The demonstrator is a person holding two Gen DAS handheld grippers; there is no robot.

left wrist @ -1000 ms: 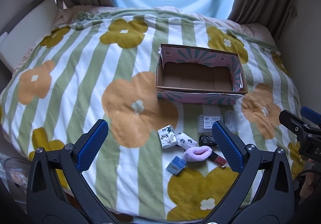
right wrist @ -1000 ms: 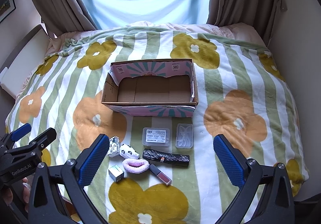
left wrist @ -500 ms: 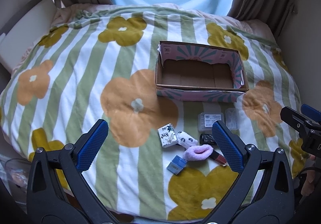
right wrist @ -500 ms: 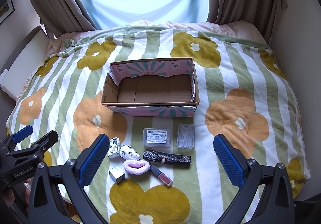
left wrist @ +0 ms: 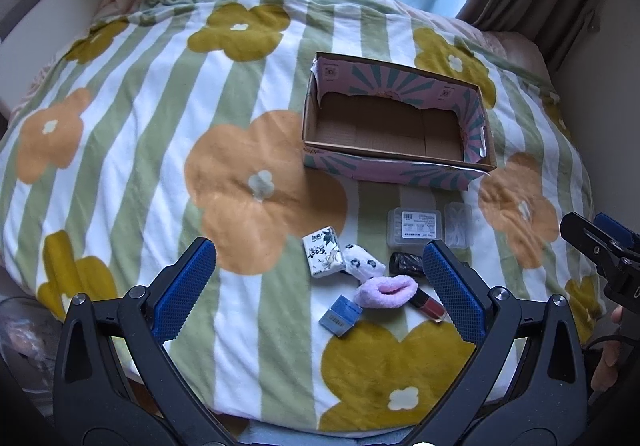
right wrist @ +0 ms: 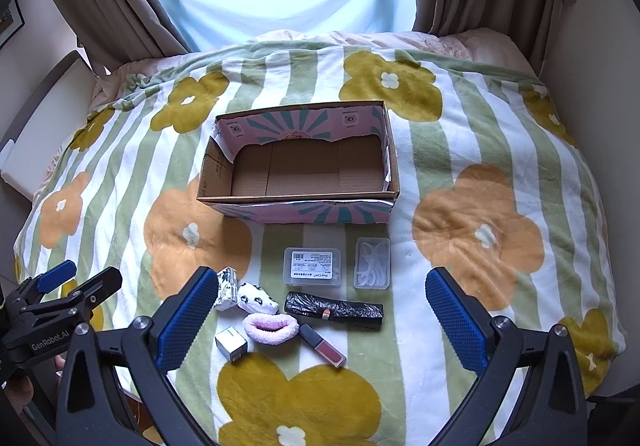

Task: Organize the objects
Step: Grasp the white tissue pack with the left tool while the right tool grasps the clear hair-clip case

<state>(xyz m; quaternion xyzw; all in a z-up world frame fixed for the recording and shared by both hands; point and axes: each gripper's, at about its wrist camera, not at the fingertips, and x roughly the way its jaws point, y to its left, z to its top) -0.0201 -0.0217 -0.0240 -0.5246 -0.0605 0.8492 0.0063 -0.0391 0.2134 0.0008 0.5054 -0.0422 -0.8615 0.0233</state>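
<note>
Nothing is gripped yet: since a second ago only a slight forward drift of the wide-open left gripper point(left wrist: 318, 292) and right gripper point(right wrist: 318, 312) is noted, the small items point(right wrist: 272, 328) untouched before the empty box point(right wrist: 298, 202).

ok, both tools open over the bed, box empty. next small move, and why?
Probably lower the right tool onto the black roll and close on it. The box holds nothing yet, every item still lies on the blanket in front of it, and the roll sits nearly centred between that tool's open fingers. The left tool is also open and empty, over the tissue pack.
</note>
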